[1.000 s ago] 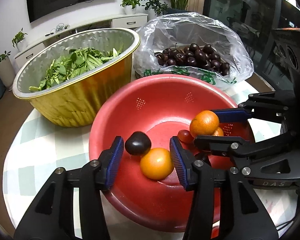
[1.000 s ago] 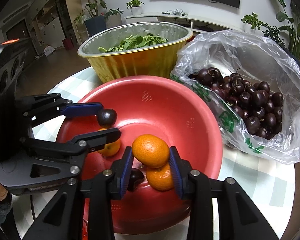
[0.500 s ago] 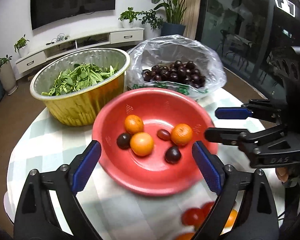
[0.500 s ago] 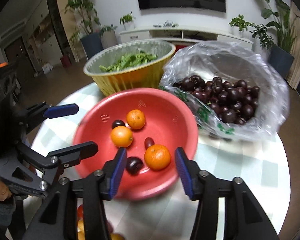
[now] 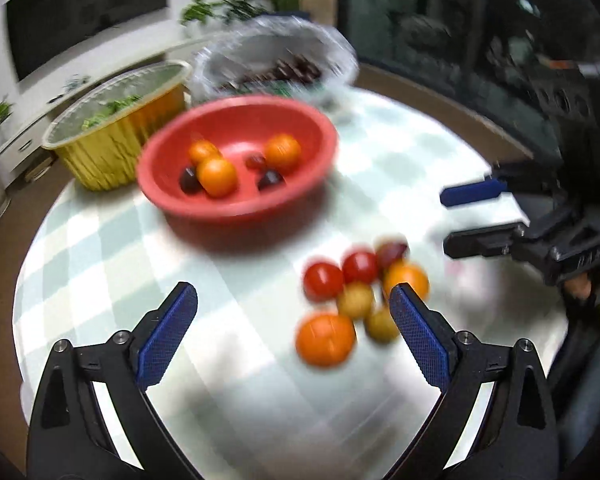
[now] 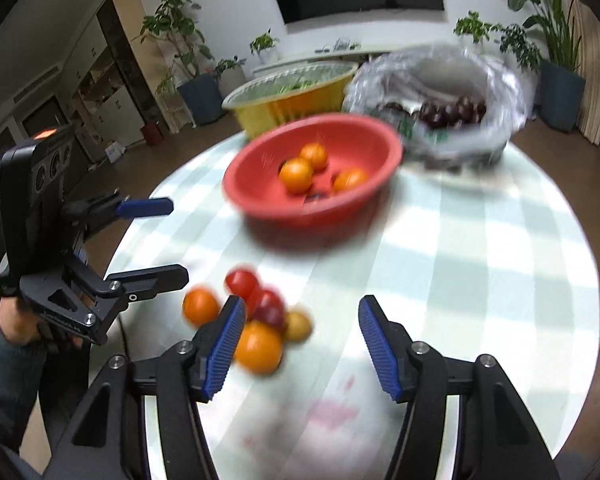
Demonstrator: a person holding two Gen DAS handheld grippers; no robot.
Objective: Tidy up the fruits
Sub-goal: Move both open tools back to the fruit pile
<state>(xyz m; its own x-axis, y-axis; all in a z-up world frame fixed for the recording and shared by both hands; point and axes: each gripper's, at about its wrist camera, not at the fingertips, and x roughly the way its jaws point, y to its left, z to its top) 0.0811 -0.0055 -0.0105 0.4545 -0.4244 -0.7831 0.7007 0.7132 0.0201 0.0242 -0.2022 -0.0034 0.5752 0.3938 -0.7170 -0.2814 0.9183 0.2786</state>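
A red bowl (image 5: 236,204) (image 6: 260,200) on the round table holds three oranges and a few dark fruits. Nearer to me a loose pile of fruit (image 5: 360,296) (image 6: 256,316) lies on the cloth: oranges, red tomatoes, small yellowish fruits and a dark plum. My left gripper (image 5: 294,322) hovers over the near table, jaws still opening and wide, nothing between them; the pile sits by its right pad. My right gripper (image 6: 300,340) is opening too, empty, with the pile at its left pad. Both views are blurred by motion.
A gold foil basin of greens (image 5: 116,136) (image 6: 292,96) and a clear plastic bag of dark cherries (image 5: 276,64) (image 6: 452,108) stand behind the bowl. A pink stain (image 6: 332,412) marks the cloth near me. The table's round edge curves close on both sides.
Both grippers let go of their fruit in the bowl, opened and drew back toward me. The bowl now sits farther off and the loose pile has come into view.
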